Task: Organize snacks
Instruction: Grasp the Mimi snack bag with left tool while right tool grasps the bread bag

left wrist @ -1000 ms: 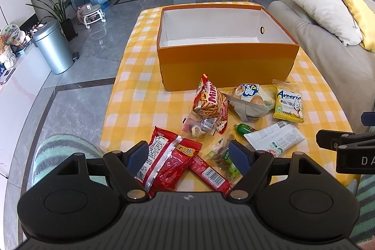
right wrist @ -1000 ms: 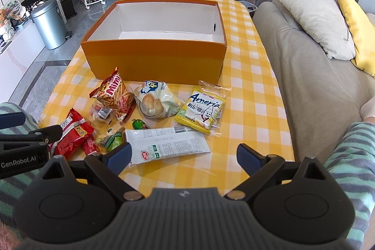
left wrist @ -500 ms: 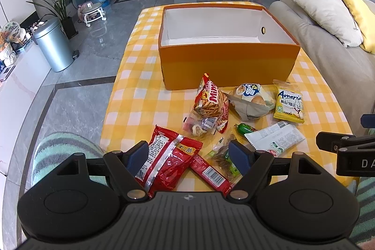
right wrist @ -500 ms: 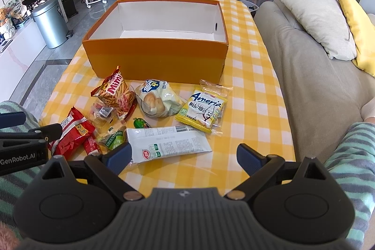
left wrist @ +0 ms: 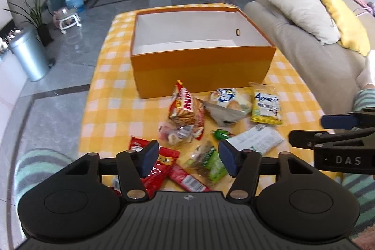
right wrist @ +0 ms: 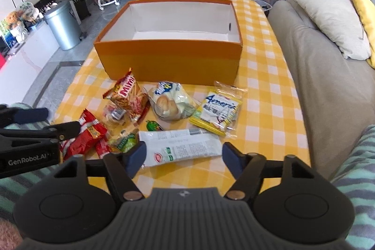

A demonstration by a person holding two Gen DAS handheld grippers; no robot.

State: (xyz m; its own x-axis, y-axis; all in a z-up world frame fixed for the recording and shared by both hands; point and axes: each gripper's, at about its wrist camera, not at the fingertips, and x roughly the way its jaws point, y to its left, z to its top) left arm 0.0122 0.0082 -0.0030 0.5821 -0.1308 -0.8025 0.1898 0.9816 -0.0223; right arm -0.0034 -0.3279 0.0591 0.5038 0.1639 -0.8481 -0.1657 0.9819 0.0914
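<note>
I'm at the very start, by my reading: the orange box [right wrist: 168, 62] stands empty at the far side of the table [right wrist: 264, 114], and every snack lies loose on the check cloth in front of it. My left claw [left wrist: 187, 157] hangs wide above the red packet [left wrist: 155, 170] and the green packet [left wrist: 209, 159], holding nothing. My right claw [right wrist: 184, 154] is also wide and empty, poised over the near edge of the long white packet [right wrist: 180, 147].

The white packet looks like my right claw's first pick. It lies flat, so I judge I must come down low, close across its narrow width and lift it over the box's front wall. The left side is harder: the red packet, a red bar [left wrist: 187, 179] and the green packet overlap, so I should take one cleanly rather than drag its neighbours.

Farther off lie the Mimi bag [right wrist: 127, 95], the bread bag [right wrist: 171, 103] and the yellow packet [right wrist: 218, 111], just short of the box, with a small clear packet [right wrist: 114, 115] and a green sweet [right wrist: 153, 125] between.

Hidden: the box floor nearest me sits behind its front wall, my left claw covers the near ends of the red and green packets, and the small clear packet's contents I cannot make out.
</note>
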